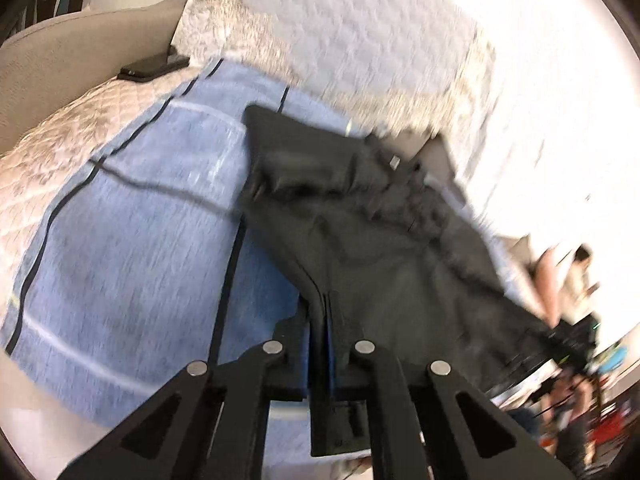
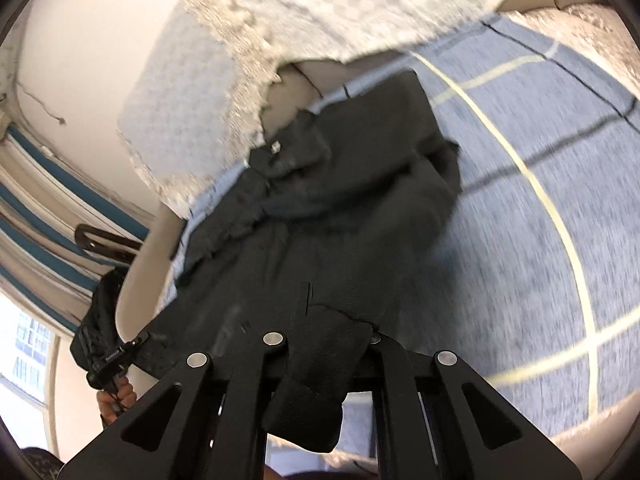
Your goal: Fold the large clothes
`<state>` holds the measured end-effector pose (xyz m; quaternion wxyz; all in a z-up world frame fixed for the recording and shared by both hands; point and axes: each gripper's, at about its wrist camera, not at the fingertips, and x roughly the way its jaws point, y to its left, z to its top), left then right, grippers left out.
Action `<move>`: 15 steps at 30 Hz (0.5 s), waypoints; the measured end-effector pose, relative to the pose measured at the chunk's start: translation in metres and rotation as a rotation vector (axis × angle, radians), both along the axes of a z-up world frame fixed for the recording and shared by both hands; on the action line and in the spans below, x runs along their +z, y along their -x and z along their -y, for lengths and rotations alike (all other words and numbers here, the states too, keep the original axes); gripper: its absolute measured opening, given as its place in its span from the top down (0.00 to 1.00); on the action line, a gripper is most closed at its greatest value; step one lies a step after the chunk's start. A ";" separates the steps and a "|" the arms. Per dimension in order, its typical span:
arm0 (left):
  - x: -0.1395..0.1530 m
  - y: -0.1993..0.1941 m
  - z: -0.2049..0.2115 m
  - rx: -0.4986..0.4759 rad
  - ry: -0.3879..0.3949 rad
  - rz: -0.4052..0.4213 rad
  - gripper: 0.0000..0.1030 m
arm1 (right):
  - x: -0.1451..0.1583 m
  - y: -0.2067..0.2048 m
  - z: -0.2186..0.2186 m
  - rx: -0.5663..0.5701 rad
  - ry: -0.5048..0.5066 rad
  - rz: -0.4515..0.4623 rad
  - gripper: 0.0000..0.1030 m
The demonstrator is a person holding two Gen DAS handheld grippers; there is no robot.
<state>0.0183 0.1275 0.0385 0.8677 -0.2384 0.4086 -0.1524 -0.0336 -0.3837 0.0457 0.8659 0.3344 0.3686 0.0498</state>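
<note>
A black garment (image 1: 360, 240) lies crumpled on a blue checked blanket (image 1: 140, 240), its near edge raised. My left gripper (image 1: 325, 312) is shut on a seamed corner of that edge, with a flap hanging down between the fingers. In the right wrist view the same black garment (image 2: 340, 200) stretches away from my right gripper (image 2: 307, 300), which is shut on another corner; a fold drapes over its linkage. Each view shows the other gripper at the far end of the held edge: the right gripper (image 1: 554, 332) and the left gripper (image 2: 136, 342), the latter with a hand behind it.
The blue blanket (image 2: 520, 240) covers a beige sofa (image 1: 60, 48). A white lace-edged cover (image 1: 340, 20) lies behind the garment, also seen as a white cover (image 2: 208, 100). A flat black device (image 1: 154, 66) rests on the quilted cushion at the back left. Both views are motion-blurred.
</note>
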 end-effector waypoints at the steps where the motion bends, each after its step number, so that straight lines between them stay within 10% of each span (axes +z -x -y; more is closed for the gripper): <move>1: 0.005 -0.005 -0.002 0.004 0.021 0.015 0.94 | 0.004 -0.004 0.001 0.000 0.002 0.009 0.92; 15: 0.043 -0.178 0.009 0.114 0.037 0.076 0.95 | 0.042 -0.157 0.047 -0.038 -0.005 0.024 0.92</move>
